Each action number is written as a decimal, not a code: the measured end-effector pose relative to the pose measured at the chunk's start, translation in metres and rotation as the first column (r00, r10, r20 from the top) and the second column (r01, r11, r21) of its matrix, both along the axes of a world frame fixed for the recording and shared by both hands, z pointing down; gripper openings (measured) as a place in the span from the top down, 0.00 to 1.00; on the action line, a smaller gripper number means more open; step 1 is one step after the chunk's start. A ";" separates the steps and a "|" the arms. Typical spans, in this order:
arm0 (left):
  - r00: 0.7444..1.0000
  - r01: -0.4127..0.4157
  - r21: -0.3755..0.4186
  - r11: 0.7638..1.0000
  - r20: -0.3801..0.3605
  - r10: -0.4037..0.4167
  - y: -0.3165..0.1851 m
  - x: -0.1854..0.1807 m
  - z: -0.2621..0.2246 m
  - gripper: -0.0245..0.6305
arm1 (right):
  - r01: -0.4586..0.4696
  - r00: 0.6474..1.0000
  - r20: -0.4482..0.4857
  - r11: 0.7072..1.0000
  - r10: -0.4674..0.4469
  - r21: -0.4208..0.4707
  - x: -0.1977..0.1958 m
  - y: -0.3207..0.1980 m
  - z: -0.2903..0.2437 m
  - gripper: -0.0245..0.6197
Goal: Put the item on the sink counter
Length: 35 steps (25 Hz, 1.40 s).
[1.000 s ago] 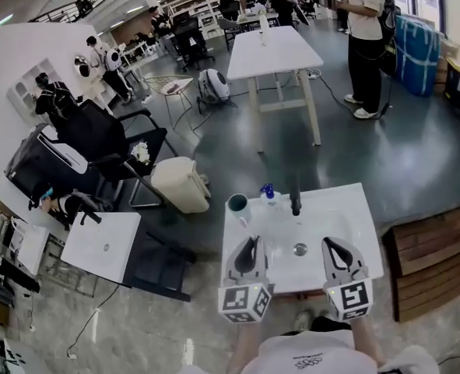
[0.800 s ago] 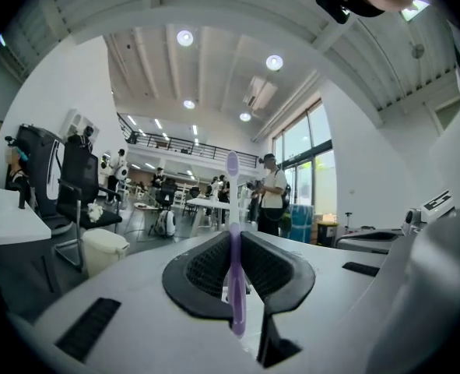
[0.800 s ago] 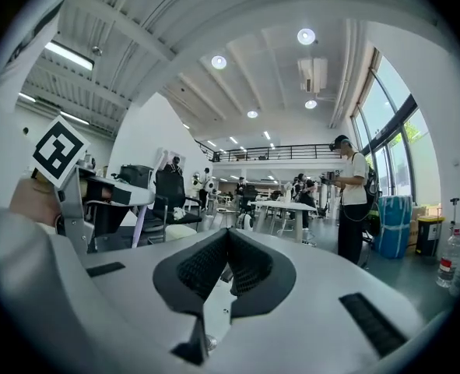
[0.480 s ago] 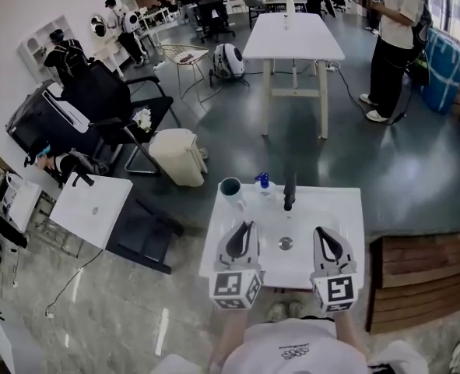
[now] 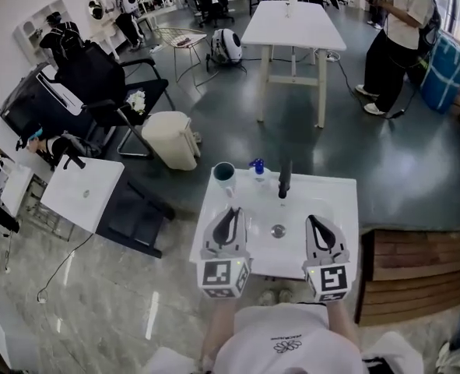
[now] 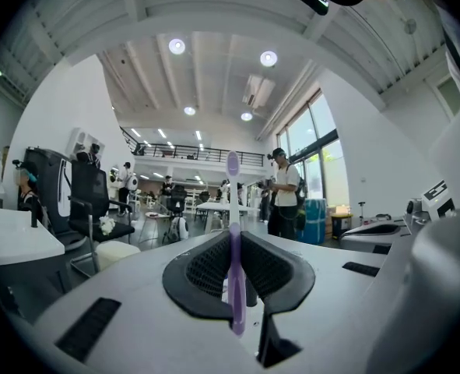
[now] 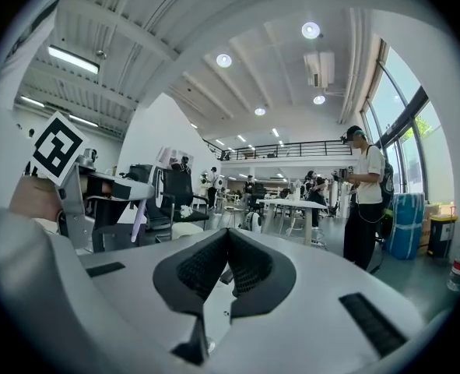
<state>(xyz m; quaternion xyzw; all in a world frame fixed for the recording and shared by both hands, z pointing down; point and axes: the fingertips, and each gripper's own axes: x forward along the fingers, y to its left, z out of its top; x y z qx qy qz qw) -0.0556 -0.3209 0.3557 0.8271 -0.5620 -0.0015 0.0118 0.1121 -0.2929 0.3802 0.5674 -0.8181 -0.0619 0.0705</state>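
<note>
- Two grippers hung over the near edge of the sink counter [image 5: 340,202], the left gripper [image 5: 230,211] toward its near-left corner and the right gripper [image 5: 311,219] toward its near-right.
- The left gripper's jaws were nearly together, clamped on a purple toothbrush [image 6: 234,244] that stood upright between them, off the counter.
- The right gripper's jaws met on nothing.
- A cup [image 5: 224,174] sat at the far-left corner, with a blue bottle [image 5: 258,167] just beside it along the far edge.

Purple toothbrush [image 6: 234,279]; white sink counter [image 5: 343,202]; teal cup [image 5: 224,173].
</note>
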 end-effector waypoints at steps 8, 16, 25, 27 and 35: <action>0.997 0.073 -0.273 0.959 0.057 -0.060 -0.016 -0.050 0.072 0.89 | 0.106 0.994 0.002 0.994 -0.106 0.001 -0.035 -0.004 -0.003 0.95; 0.965 0.191 -0.452 0.871 0.247 -0.084 -0.026 -0.106 0.148 0.89 | 0.176 0.984 -0.005 0.983 -0.177 -0.052 -0.060 -0.003 0.005 0.95; 0.992 0.084 -0.654 0.752 0.126 -0.001 -0.035 -0.112 0.211 0.89 | 0.183 0.983 -0.020 0.980 -0.185 -0.081 -0.061 -0.002 0.015 0.95; 0.992 0.081 -0.688 0.721 0.127 0.009 -0.036 -0.113 0.222 0.89 | 0.176 0.984 -0.026 0.981 -0.179 -0.079 -0.059 -0.002 0.017 0.95; 0.995 0.015 -0.776 0.630 0.076 0.069 -0.039 -0.109 0.260 0.89 | 0.135 0.990 -0.029 0.984 -0.139 -0.113 -0.052 -0.001 0.028 0.95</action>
